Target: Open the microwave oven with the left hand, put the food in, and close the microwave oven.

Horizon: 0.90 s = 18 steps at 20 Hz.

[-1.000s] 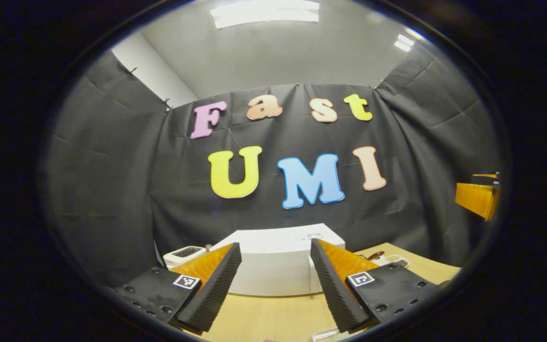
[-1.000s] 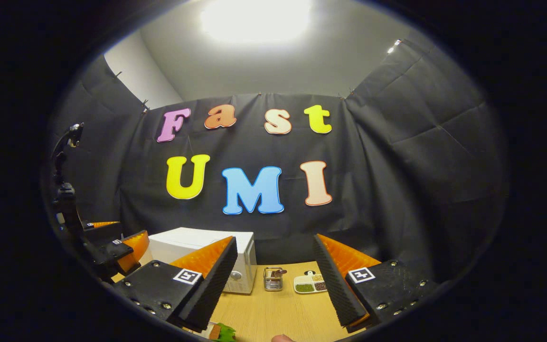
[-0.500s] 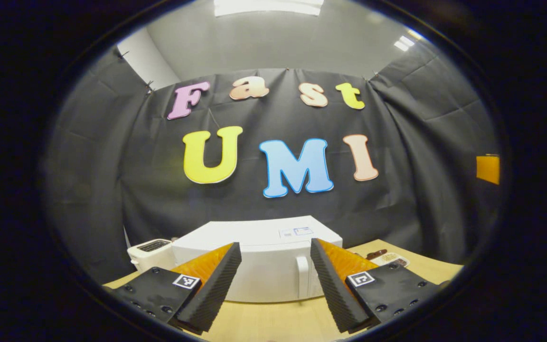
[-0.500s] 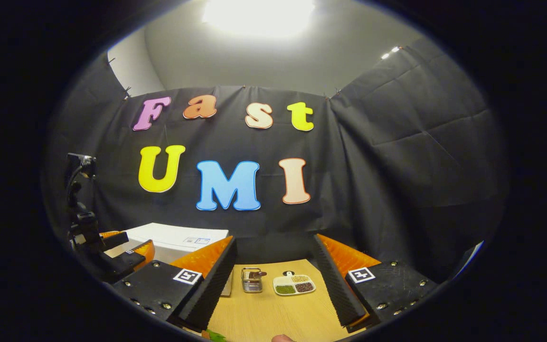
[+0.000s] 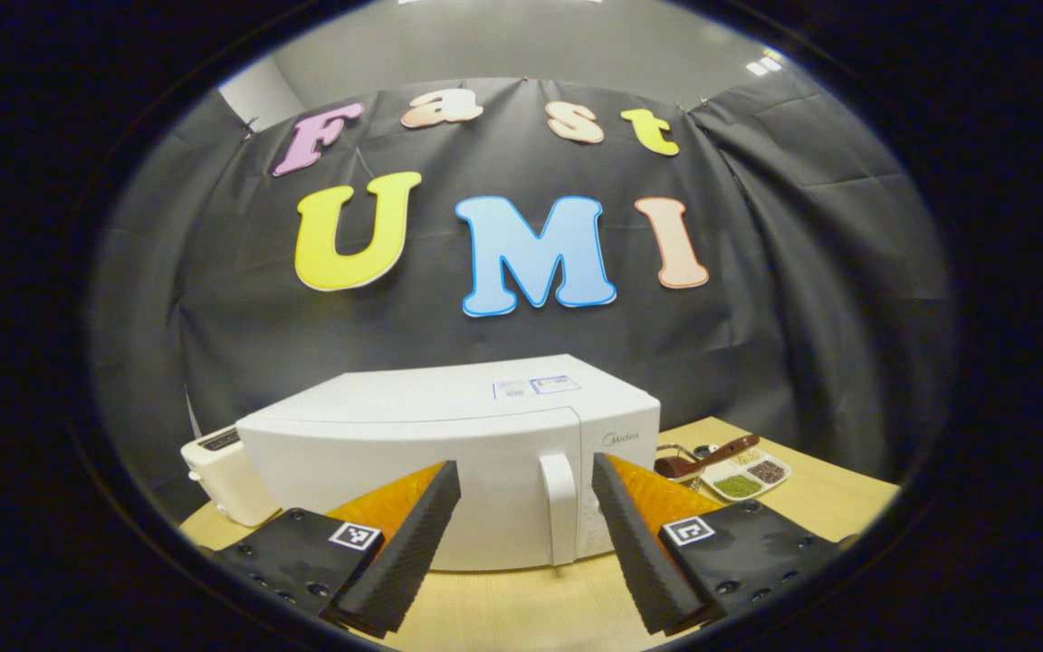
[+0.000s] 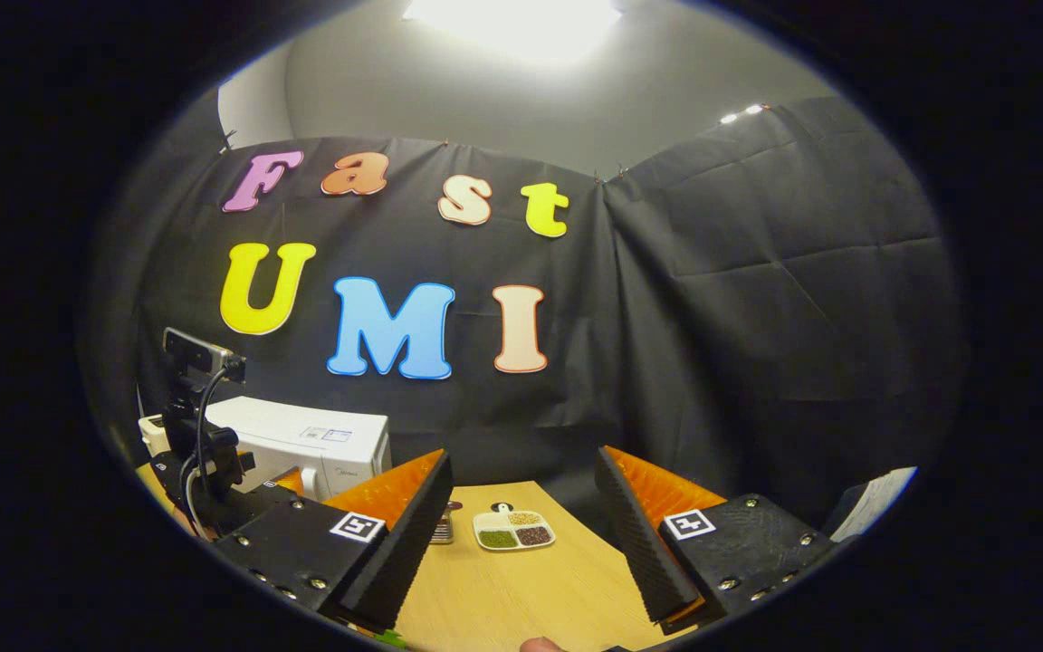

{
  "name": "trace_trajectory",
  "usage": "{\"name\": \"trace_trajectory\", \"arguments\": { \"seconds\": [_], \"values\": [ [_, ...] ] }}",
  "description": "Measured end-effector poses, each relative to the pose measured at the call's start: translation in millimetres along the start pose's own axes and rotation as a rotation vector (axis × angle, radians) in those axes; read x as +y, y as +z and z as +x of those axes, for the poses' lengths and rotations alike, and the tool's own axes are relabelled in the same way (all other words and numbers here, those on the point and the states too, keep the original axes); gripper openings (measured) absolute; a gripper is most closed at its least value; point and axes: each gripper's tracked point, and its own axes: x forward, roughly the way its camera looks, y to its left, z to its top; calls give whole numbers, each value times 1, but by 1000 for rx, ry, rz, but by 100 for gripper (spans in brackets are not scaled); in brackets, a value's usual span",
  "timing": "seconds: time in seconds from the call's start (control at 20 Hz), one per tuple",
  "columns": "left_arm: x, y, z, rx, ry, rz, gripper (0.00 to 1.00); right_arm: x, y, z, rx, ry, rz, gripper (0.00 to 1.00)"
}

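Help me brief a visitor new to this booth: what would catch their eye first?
The white microwave, door shut, sits on the wooden table straight ahead of the open left tool, its handle between the fingers. A divided dish of grains lies farther right, ahead of the open right tool.

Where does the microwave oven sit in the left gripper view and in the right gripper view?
Left gripper view: microwave oven at lower centre, door shut, its handle between the open fingers.
Right gripper view: microwave oven at lower left, behind the left gripper.
Shared landmark: the divided snack plate beside it.
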Motion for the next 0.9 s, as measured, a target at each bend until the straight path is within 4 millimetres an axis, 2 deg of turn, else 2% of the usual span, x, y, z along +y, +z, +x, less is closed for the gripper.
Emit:
{"name": "trace_trajectory", "arguments": {
  "seconds": [0.4, 0.45, 0.5, 0.55, 0.65, 0.75, 0.9],
  "values": [
    [-25, -56, 48, 113, -66, 52, 98, -28, -6, -6, 32, -120, -23, 96],
    [-28, -60, 52, 122, -75, 62, 92, -30, -5, -7, 30, -130, -20, 96],
    [-30, -63, 56, 128, -77, 72, 92, -32, -5, -8, 26, -138, -19, 96],
    [-32, -65, 57, 135, -88, 76, 77, -32, -5, -8, 26, -141, -17, 96],
    [-37, -68, 60, 143, -99, 76, 65, -33, -4, -8, 29, -145, -13, 96],
    [-32, -67, 61, 137, -86, 63, 40, -35, -3, -7, 27, -148, -14, 96],
    [-34, -68, 60, 146, -111, 8, 33, -30, 1, -10, 20, -109, -6, 96]
  ]
}}
